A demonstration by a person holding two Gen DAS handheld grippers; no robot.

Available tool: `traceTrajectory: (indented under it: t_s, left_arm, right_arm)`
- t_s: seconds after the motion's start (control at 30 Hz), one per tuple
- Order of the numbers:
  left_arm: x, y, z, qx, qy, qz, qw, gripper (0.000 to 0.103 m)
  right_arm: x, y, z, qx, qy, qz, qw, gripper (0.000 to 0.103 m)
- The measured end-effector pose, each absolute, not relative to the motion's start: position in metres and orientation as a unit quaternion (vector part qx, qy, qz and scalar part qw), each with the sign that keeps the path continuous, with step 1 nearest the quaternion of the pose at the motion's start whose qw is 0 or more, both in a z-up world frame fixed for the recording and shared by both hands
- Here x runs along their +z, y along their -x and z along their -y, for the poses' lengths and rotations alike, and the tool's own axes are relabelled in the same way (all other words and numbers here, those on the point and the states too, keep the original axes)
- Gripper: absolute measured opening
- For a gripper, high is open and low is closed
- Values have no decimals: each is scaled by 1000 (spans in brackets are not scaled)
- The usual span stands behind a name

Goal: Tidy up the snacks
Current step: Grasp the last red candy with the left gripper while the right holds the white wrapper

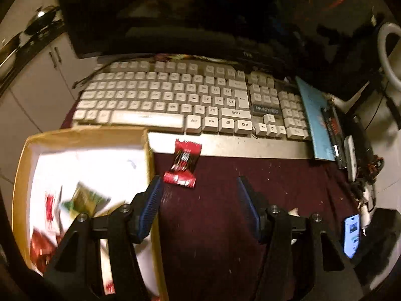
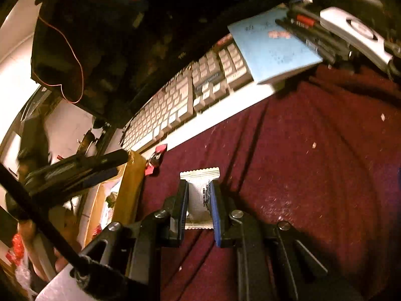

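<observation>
A cardboard box (image 1: 150,165) with several snack packets inside stands at the left on the dark red cloth; it also shows in the right wrist view (image 2: 131,188). A red snack packet (image 1: 184,163) lies on the cloth beside the box, against the keyboard's front edge; the right wrist view shows it too (image 2: 155,161). My left gripper (image 1: 198,183) is open and empty, its left finger over the box's right wall, just short of the red packet. My right gripper (image 2: 199,188) is shut on a silver-white snack packet (image 2: 199,195) above the cloth.
A white keyboard (image 1: 175,100) lies behind the packet, with a dark monitor (image 1: 200,20) above it. A blue notebook (image 1: 315,115), pens and a remote lie at the right. A phone (image 1: 351,235) lies at the right front edge.
</observation>
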State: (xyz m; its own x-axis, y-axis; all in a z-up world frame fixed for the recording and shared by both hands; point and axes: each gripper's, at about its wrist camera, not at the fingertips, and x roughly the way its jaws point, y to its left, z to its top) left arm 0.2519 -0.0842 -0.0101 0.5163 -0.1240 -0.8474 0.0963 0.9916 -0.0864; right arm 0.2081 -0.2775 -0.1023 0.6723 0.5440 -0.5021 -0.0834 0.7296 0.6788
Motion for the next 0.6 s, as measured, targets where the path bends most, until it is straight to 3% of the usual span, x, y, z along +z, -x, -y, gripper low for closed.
traceTrajectory:
  t_s: [0.17, 0.47, 0.6]
  left_arm:
    - [-33, -292, 91, -45, -7, -524, 850, 52]
    - [-56, -311, 86, -6, -23, -551, 834, 27]
    - [-57, -301, 89, -6, -36, -548, 836, 25]
  right_arm:
    - [-100, -201, 270, 183, -280, -360, 871, 16]
    - [-101, -202, 270, 178, -277, -362, 872, 16]
    - [-100, -201, 269, 177, -274, -361, 874, 16]
